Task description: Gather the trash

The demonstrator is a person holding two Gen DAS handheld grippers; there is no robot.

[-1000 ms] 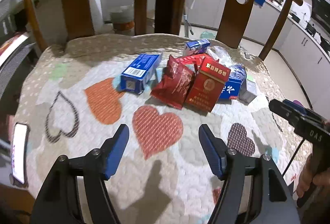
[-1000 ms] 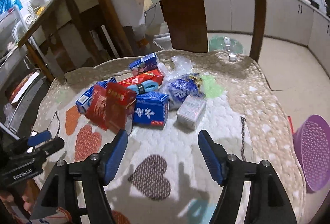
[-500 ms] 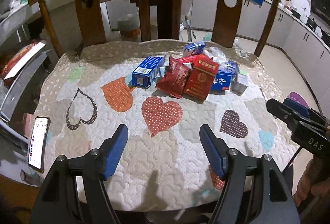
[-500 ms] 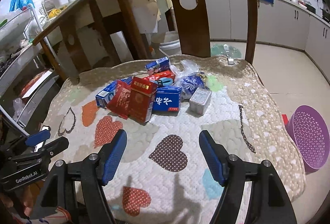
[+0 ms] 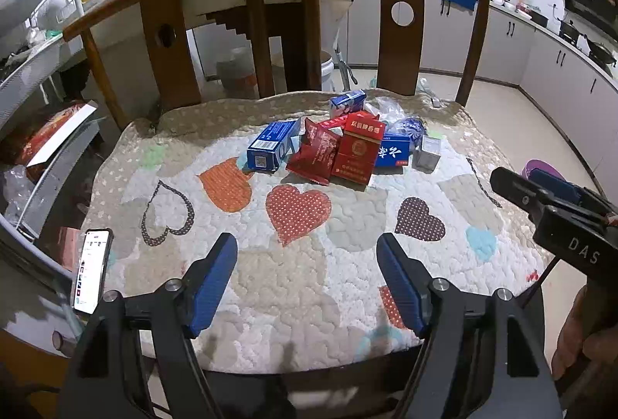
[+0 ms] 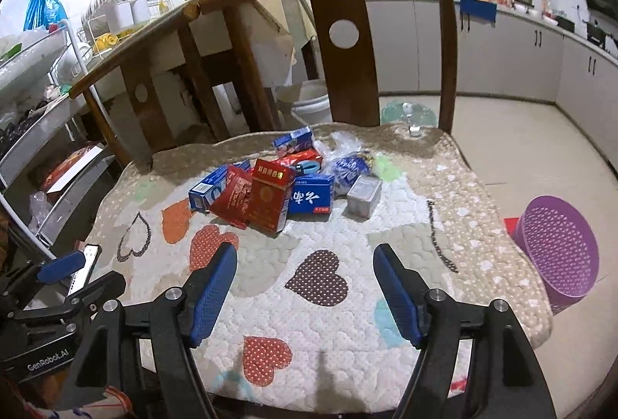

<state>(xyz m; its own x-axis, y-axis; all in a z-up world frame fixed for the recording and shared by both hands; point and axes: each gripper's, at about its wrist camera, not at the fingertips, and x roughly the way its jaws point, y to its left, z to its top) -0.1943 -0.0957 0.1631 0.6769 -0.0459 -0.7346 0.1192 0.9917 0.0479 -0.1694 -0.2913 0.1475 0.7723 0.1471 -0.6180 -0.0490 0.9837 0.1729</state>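
The trash pile [image 5: 340,145] sits toward the chair back on the quilted seat cushion [image 5: 270,284]. The red box [image 6: 270,201] stands at its front, hiding part of the blue boxes and the crumpled bag behind. Both the left claw [image 5: 307,282] and right claw [image 6: 305,289] are spread wide and hold nothing, over bare quilt in front of the red box. A purple basket [image 6: 556,249] stands on the floor past the cushion's right edge; a phone [image 5: 92,270] lies off its left edge.

the cushion's [image 5: 309,287] front half lies bare between its near edge and the trash pile [image 5: 347,148] toward the back edge, where the chair back [image 5: 398,44] walls off approach, and a phone [image 5: 90,270] borders the front-left corner.
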